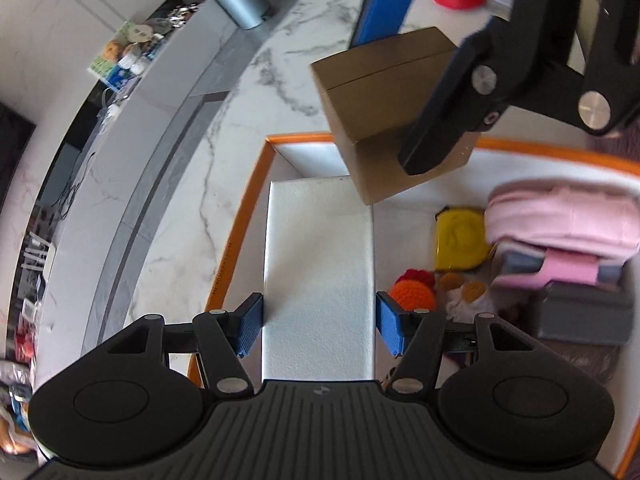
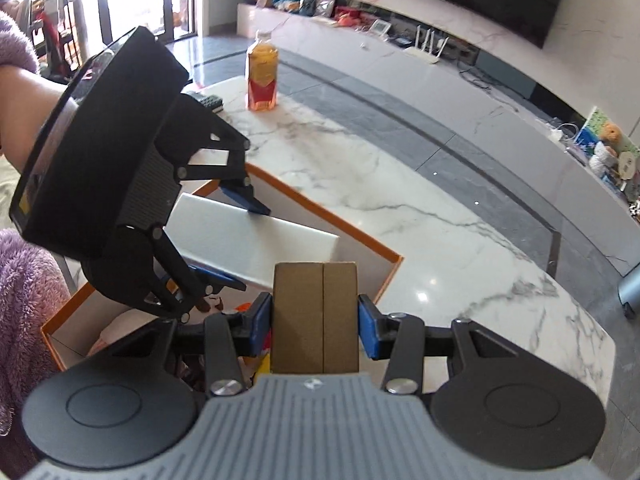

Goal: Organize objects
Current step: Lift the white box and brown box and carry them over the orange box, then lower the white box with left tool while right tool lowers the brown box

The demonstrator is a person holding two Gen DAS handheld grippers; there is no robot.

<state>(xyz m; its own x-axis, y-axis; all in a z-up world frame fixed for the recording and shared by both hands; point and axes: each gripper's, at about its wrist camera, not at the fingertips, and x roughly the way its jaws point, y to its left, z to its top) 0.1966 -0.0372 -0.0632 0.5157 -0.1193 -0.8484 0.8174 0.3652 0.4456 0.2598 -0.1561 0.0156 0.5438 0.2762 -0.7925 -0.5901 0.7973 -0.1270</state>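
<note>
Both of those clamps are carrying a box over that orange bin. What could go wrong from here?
The brown cardboard box in the right hand-held gripper hangs close to the flat white box held by the left hand-held gripper, so they could collide. The orange-rimmed bin already holds soft toys and pink cloth, so a box may land tilted.

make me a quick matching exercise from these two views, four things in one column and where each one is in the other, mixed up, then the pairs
Things
1. brown cardboard box
2. white box
3. drink bottle
4. yellow pouch

Places
A. lying inside the orange-edged box, beside the pink cloth
B. between the left gripper jaws
C. standing alone on the marble table
D. between the right gripper jaws, above the orange-edged box

Pairs: 1-D, 2-B, 3-C, 4-A
</note>
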